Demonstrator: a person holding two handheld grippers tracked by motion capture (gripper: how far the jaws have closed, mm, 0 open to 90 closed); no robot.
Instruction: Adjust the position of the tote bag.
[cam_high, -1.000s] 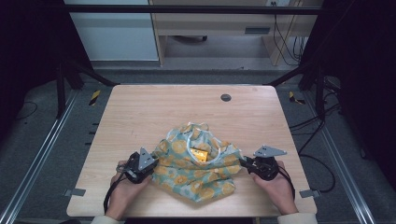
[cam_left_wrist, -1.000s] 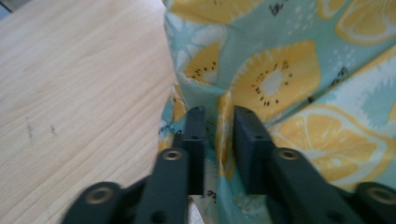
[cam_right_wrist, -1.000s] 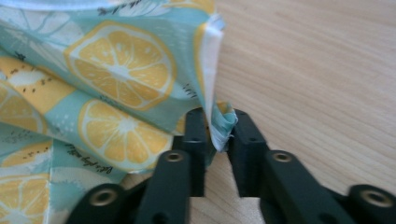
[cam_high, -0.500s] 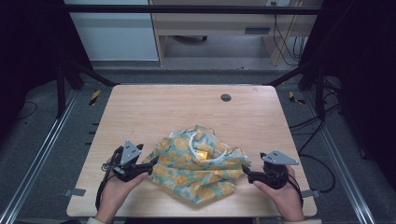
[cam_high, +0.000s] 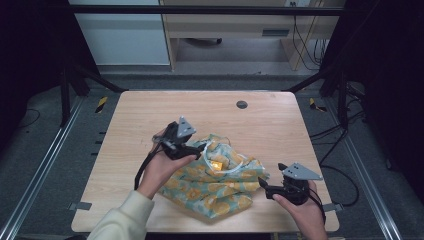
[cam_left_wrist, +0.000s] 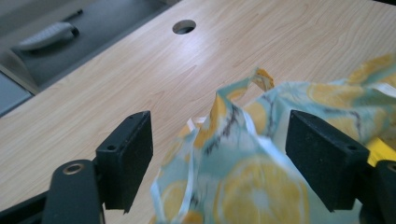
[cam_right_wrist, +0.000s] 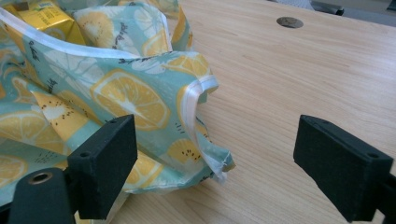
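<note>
Fabric bag (cam_high: 220, 182) lies at table (cam_high: 150, 115) centre; right gripper view reveals a yellow carton (cam_right_wrist: 44, 18) inside, at eleven o'clock. Both grippers (cam_high: 202, 148) (cam_high: 262, 184) are spread.

High view: fixed above person's side of desk (cam_high: 150, 115), facing forward and down; whole desktop plus floor beyond in frame, far off. Left tongs (cam_high: 199, 149) view: camera rides low behind own jaws, close over fabric bag (cam_left_wrist: 261, 177), facing far desk edge and cable hole (cam_left_wrist: 184, 26). Right tongs (cam_high: 263, 187) view: low, close at bag's edge, facing across desktop. Shared by all three: bag, cable hole, wood surface.
</note>
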